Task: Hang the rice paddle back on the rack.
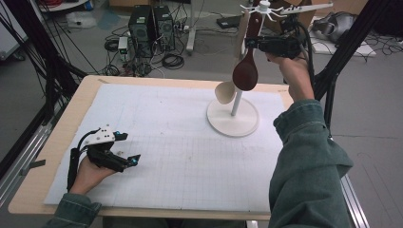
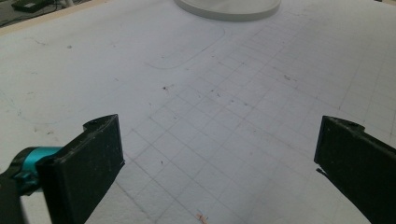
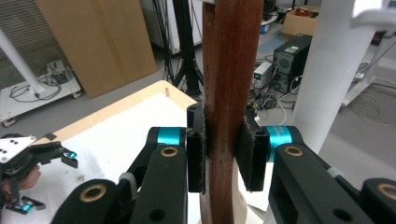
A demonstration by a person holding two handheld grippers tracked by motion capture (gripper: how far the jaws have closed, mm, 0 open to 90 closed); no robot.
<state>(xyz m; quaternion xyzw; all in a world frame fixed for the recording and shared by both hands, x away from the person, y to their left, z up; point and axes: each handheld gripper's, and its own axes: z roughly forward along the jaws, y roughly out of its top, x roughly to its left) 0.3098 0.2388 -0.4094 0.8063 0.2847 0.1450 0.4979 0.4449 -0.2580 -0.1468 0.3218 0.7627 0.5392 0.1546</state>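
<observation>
Right gripper (image 3: 219,154) clamps dark wooden spoon (image 1: 246,71) handle beside white rack (image 1: 233,118) post; left gripper (image 1: 124,151) wide, resting over tabletop (image 1: 57,137).

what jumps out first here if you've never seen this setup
The dark wooden spoon stands out first: the right tongs are clamped on its handle, holding it up beside the white rack at the far right of the table. A pale spoon hangs from that rack. Near left, the left tongs rest open on the white gridded mat.
</observation>
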